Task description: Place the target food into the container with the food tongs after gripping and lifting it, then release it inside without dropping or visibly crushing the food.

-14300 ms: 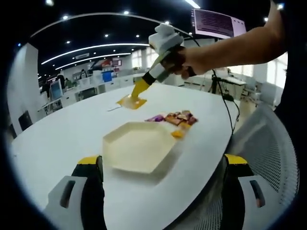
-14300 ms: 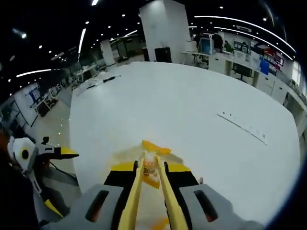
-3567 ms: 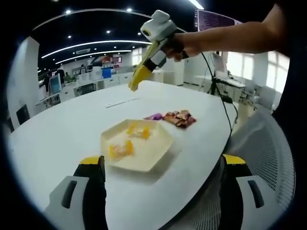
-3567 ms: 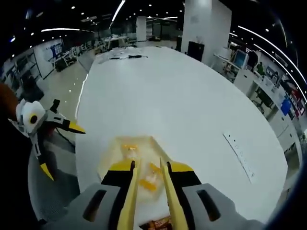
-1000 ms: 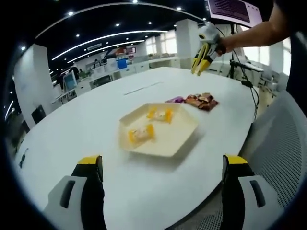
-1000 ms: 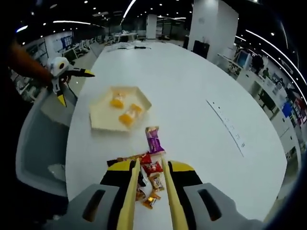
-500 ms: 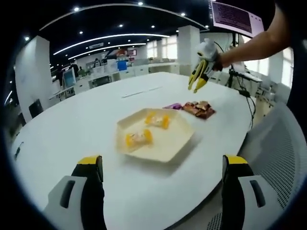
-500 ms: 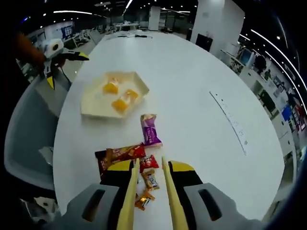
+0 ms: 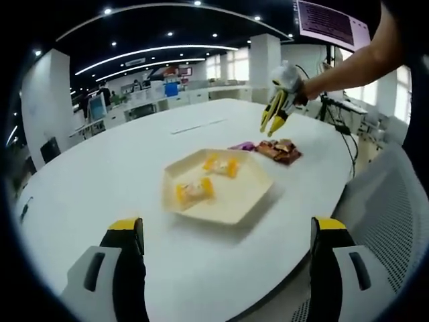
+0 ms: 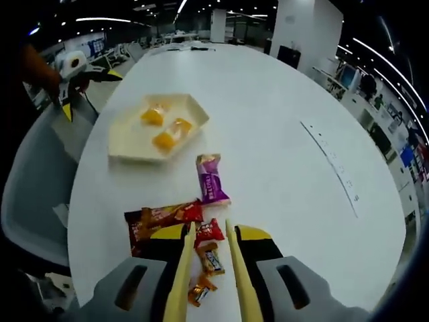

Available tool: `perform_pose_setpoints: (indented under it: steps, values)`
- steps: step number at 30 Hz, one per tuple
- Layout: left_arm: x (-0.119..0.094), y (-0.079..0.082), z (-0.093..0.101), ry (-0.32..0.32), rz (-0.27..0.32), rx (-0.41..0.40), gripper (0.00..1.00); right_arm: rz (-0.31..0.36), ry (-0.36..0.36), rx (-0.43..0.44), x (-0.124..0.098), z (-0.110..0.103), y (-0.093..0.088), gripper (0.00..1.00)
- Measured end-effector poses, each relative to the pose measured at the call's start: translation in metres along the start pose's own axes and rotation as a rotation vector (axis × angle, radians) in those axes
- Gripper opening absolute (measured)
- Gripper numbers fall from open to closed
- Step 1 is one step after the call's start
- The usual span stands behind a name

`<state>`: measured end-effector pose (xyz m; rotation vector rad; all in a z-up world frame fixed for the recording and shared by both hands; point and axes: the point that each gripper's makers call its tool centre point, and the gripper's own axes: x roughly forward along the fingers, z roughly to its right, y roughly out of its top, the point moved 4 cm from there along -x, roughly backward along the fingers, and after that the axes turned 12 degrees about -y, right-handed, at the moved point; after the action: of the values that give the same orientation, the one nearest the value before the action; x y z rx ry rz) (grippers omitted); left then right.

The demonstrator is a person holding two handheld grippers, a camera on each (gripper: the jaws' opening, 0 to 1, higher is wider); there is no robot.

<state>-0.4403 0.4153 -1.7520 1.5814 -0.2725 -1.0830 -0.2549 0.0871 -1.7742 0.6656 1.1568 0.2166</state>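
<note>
The right gripper [image 10: 208, 235], tongs [image 10: 231, 268] slightly parted and empty, hovered directly above the wrapped snacks [image 10: 209, 249], apart from the tray [image 10: 120, 144].

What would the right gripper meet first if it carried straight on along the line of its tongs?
Probably the small red snack packet lying between the tong tips of the right gripper, ahead of the purple packet; height above the table is unclear.

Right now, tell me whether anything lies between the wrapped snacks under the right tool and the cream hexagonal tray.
Nothing visible blocks the way. The right tool hangs over the pile of wrapped snacks; the purple wrapped snack lies flat on the white table beside the route to the cream hexagonal tray, low enough to clear.
</note>
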Motion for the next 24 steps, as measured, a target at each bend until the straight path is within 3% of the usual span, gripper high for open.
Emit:
perform_pose_setpoints:
  steps: [14,17,18,24]
  values:
    - [0.002,-0.005,0.001,-0.008,-0.031,-0.006,1.00,0.000,0.049,-0.008,0.015,-0.008,-0.005,0.28]
    - [0.001,-0.005,0.000,-0.002,-0.026,-0.007,1.00,-0.075,0.045,-0.103,0.019,-0.011,-0.017,0.28]
    - [0.001,-0.004,0.000,-0.002,-0.021,-0.008,1.00,-0.055,0.047,-0.082,0.022,-0.013,-0.016,0.28]
    - [0.001,-0.003,0.000,-0.001,-0.020,-0.006,1.00,-0.082,0.026,-0.036,0.023,-0.010,-0.017,0.24]
